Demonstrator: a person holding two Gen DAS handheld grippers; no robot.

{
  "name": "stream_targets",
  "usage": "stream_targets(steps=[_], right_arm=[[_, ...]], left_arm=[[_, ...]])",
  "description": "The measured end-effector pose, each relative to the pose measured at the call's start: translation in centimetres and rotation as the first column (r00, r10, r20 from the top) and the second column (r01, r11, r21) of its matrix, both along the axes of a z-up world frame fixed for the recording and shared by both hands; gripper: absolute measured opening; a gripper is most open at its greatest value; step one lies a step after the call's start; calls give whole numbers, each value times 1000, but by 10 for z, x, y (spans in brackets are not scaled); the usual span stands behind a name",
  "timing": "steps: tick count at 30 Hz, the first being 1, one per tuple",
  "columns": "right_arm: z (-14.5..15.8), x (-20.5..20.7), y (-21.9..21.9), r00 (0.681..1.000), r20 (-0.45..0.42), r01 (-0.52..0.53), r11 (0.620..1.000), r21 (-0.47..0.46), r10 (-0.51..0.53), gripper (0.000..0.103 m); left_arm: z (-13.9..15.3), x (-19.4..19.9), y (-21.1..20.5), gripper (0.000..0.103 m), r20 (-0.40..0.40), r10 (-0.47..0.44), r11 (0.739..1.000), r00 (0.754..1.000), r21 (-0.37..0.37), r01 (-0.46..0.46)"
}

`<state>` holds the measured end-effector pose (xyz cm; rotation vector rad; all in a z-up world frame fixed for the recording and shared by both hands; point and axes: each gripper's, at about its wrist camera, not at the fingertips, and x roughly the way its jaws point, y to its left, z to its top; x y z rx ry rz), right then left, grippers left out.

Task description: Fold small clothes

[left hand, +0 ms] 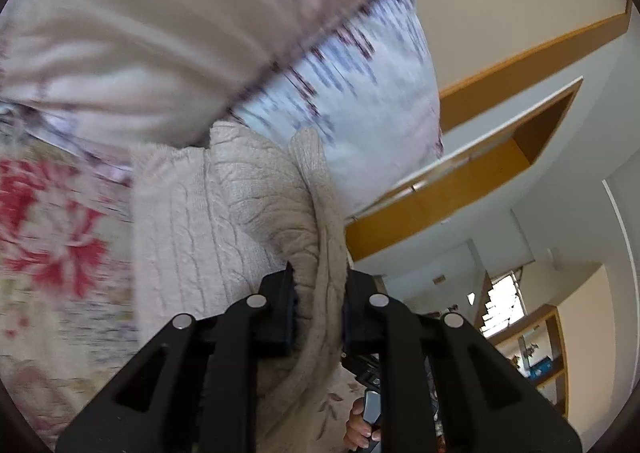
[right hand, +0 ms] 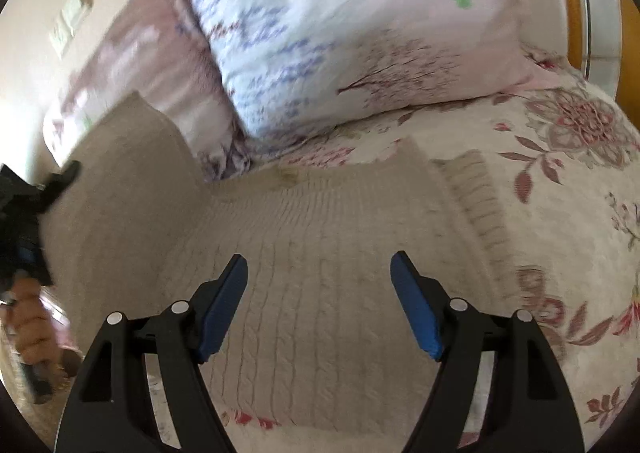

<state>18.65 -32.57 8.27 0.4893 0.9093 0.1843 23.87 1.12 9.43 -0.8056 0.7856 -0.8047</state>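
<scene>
From my left claw [left hand: 318, 307] I see the beige knit sweater [left hand: 240, 213] filling the centre of the frame, and a thick fold of it runs straight down between the two black fingers, which are clenched on it; the knit bulges out above the tips and trails off below them toward the bottom edge. Behind it, in the upper half, sit a beige pillow [left hand: 160, 33] and a pale floral pillow [left hand: 360, 101], both blurred. At the bottom centre a hand [left hand: 360, 429] shows just past the fabric. From my right claw [right hand: 319, 281] the same sweater [right hand: 320, 233] lies spread over the floral bedspread [right hand: 560, 173], taking up the middle and lower frame, directly beneath and between the blue pads [right hand: 224, 305]. Those pads stand wide apart and released, with nothing pinched; the cable knit shows plainly in the gap. At the left edge of that view the sweater's side rises up to my left claw [right hand: 60, 181], which has it gripped, with the holding hand [right hand: 32, 317] below it.
</scene>
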Motion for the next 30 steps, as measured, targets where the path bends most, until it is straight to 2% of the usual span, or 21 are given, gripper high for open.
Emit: stream_targets(steps=[1, 5, 8, 10, 11, 13, 14, 16, 18, 20, 22, 25, 28, 30], right_arm=[[-1, -2, -13, 1000, -2, 15, 998, 55, -15, 77], [-3, -9, -47, 997, -9, 80, 982, 170, -80, 77], [-8, -14, -67, 994, -16, 112, 960, 257, -112, 77], [-13, -17, -76, 992, -34, 126, 948, 294, -121, 77], [-14, -20, -79, 991, -42, 130, 945, 301, -123, 77], [-17, -21, -82, 991, -62, 134, 940, 312, -121, 77], [-16, -23, -85, 991, -66, 133, 939, 318, -118, 77], [-15, -22, -88, 991, -69, 133, 935, 329, -117, 77], [-14, -18, -89, 993, -69, 119, 927, 355, -100, 77], [-15, -13, -87, 995, -77, 87, 922, 377, -63, 77], [-16, -8, -83, 995, -94, 60, 929, 366, -27, 76], [-17, 0, -74, 992, -126, 44, 956, 289, -8, 71], [-24, 6, -71, 988, -156, 39, 962, 269, 4, 64], [-31, 11, -68, 983, -185, 45, 968, 247, 2, 64]], left_arm=[[0, 2, -12, 16, -1, -16, 1000, 1000, -2, 16], [-7, 6, -66, 16, -13, -86, 996, 996, 10, 86], [-32, 14, -115, 17, -78, -145, 989, 986, 17, 146], [-49, 19, -139, 19, -123, -179, 982, 976, 39, 185], [-57, 21, -149, 24, -149, -189, 979, 971, 49, 198], [-67, 20, -161, 27, -177, -233, 970, 956, 21, 240], [-65, 18, -162, 39, -168, -260, 964, 951, 8, 265], [-49, 9, -153, 59, -111, -264, 961, 958, 52, 271], [-33, -1, -131, 65, -36, -219, 965, 975, 141, 222], [-26, -9, -107, 72, 3, -138, 963, 990, 234, 134], [-26, -14, -82, 72, 5, -47, 950, 999, 310, 43], [-40, -19, -56, 72, -30, 28, 930, 999, 368, -15], [-59, -20, -41, 72, -49, 55, 921, 997, 388, -32], [-69, -18, -45, 72, -66, 41, 921, 997, 391, -12]])
